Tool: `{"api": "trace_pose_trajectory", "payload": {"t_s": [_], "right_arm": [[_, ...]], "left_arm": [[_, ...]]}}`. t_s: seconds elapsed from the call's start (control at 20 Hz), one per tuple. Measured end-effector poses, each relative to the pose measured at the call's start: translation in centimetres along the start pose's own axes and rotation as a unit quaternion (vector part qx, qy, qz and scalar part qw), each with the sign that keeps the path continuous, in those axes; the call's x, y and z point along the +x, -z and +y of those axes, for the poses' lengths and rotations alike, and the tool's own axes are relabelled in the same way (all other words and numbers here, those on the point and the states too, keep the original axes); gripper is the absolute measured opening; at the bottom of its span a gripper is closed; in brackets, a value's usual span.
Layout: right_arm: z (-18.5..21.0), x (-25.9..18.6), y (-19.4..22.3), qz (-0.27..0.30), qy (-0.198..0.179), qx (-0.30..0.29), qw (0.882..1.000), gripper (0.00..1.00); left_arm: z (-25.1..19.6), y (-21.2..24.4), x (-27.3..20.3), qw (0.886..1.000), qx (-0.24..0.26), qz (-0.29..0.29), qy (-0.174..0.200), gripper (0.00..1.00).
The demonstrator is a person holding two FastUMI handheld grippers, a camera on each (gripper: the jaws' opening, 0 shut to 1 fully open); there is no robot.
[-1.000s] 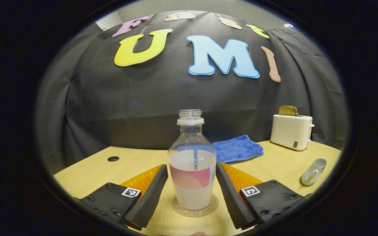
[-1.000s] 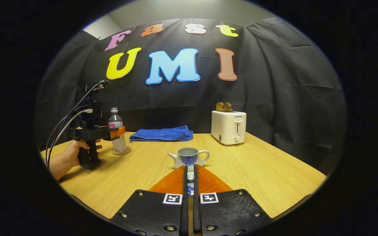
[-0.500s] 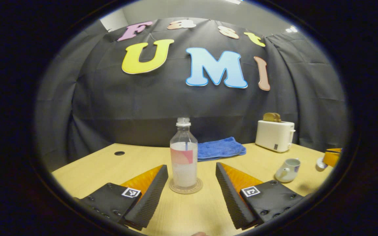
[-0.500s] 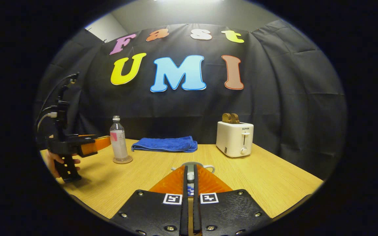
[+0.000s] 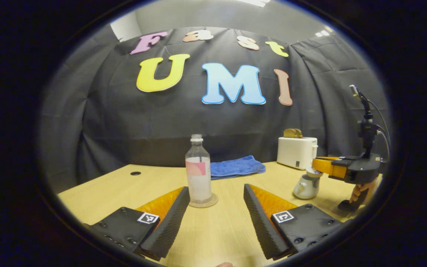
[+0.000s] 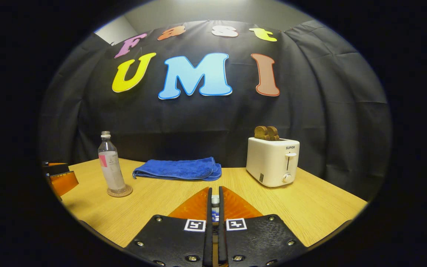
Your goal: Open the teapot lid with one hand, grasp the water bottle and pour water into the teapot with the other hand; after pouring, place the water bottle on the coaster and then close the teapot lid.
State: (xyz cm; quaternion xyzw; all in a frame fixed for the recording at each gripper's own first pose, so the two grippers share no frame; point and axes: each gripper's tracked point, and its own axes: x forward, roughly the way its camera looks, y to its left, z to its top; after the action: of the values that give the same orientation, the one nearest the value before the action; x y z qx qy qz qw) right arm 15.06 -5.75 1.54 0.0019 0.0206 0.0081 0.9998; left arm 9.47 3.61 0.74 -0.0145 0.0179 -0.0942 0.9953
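The small white round lid (image 5: 314, 171) with its knob pinched in the right gripper (image 6: 215, 202) hangs directly over the mouth of the white ceramic teapot (image 5: 305, 186), at or just above the rim; whether it already touches I cannot tell. That vertical line-up is what the closing turns on: the lid lies flat and needs only to go straight down. In the right gripper view the fingers are pressed almost together with the knob between them, and the teapot is hidden under them.

The clear plastic water bottle (image 5: 198, 170) with a pink label, uncapped and part full, stands upright on the round cork coaster (image 5: 203, 201), so that step looks done. It sits just beyond the left gripper (image 5: 216, 202), slightly left of centre between the wide-spread, empty fingers and touching neither.

Farther back on the pale wooden table (image 6: 310, 207) lie a folded blue towel (image 6: 178, 169) and a white toaster (image 6: 272, 160) with bread in it. The right gripper, already over the teapot, is the one placed to finish.
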Motion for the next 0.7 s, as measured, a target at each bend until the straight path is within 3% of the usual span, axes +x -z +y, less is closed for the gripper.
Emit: {"api": "trace_pose_trajectory", "payload": {"t_s": [0.25,0.55,0.7], "right_arm": [[0.0,0.6,0.8,0.009,0.001,-0.002,1.0,0.06],[0.1,1.0,2.0,0.03,0.004,-0.007,1.0,0.07],[-0.3,-0.4,-1.8,-0.019,0.012,-0.014,1.0,0.17]], "left_arm": [[0.0,1.0,0.7,1.0,-0.023,0.001,0.007,1.0],[-0.6,0.9,0.6,1.0,-0.015,-0.002,0.012,0.99],[-0.5,-0.4,-0.1,1.0,0.0,-0.019,0.005,0.99]]}}
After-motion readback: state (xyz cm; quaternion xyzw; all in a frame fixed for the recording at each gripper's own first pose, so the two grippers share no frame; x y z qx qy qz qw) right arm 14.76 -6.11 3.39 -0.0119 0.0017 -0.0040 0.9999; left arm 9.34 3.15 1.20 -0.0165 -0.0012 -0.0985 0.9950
